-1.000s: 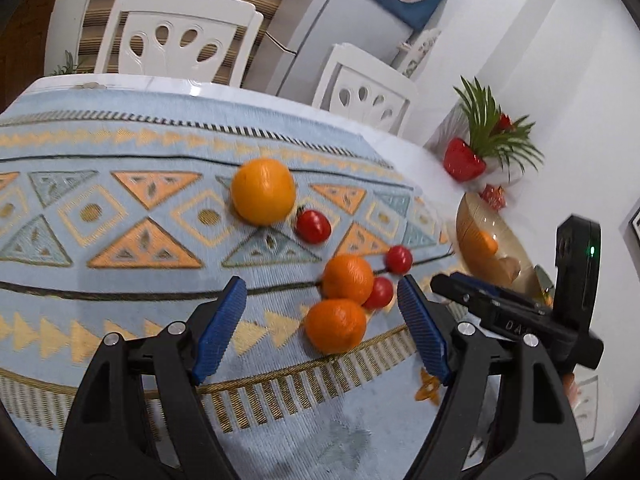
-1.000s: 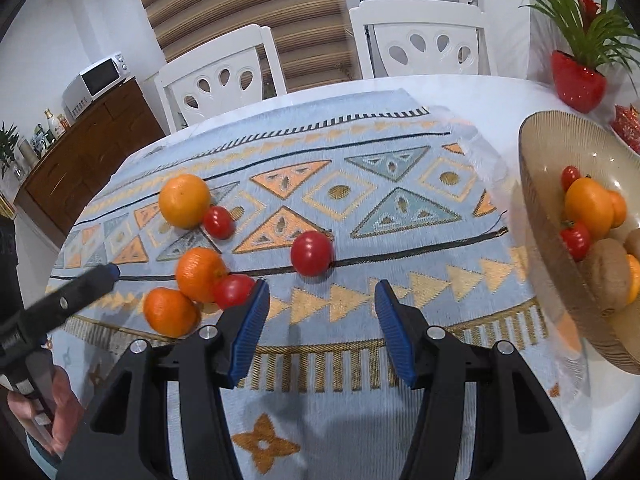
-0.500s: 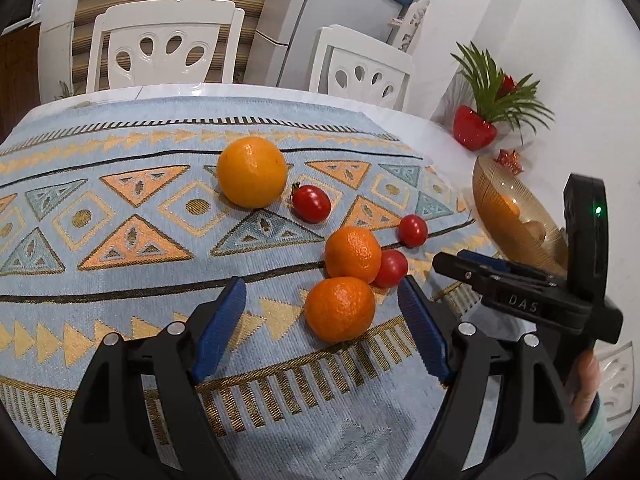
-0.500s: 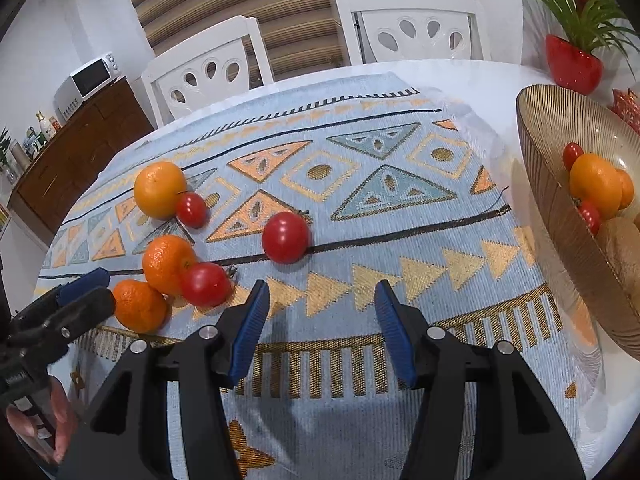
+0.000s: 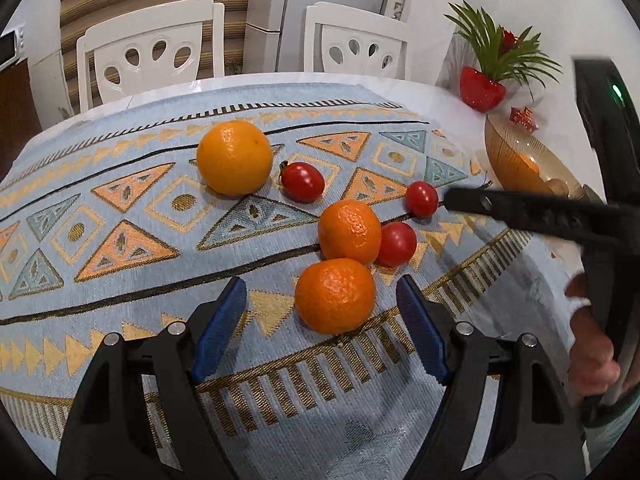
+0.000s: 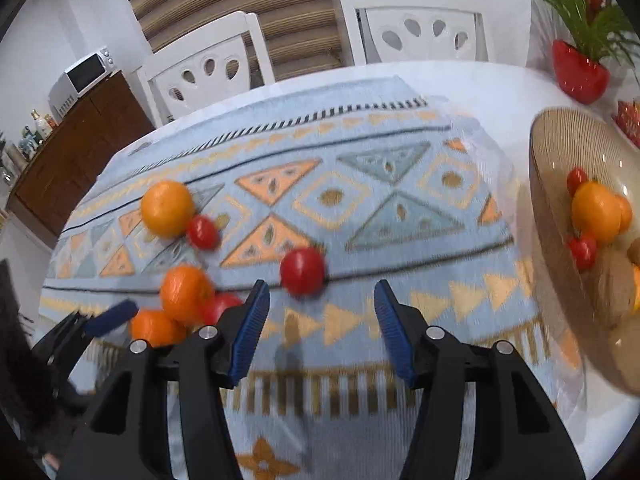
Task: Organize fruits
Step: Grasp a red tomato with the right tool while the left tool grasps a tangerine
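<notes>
Loose fruit lies on the patterned cloth (image 5: 120, 208): a big orange (image 5: 234, 158), two tangerines (image 5: 350, 232) and three tomatoes. The nearest tangerine (image 5: 334, 296) sits between the blue pads of my left gripper (image 5: 320, 286). The jaws are closing, with a gap still on each side of the fruit. My right gripper (image 6: 320, 292) is open and holds nothing. A lone tomato (image 6: 302, 271) lies just beyond its tips, slightly left of centre. The right wrist view is blurred. A ribbed amber bowl (image 6: 560, 152) at the right holds oranges, tomatoes and brown fruit.
The right gripper's black finger (image 5: 520, 208) reaches in close to the far tomato (image 5: 422, 199), with a hand (image 5: 592, 352) on its grip. A red plant pot (image 5: 480, 90) stands behind the bowl. Two white chairs (image 5: 152, 60) line the far edge.
The left gripper has rolled level and drawn closer around the nearest tangerine. The right gripper has slid left, so the lone tomato now lies just ahead of its tips.
</notes>
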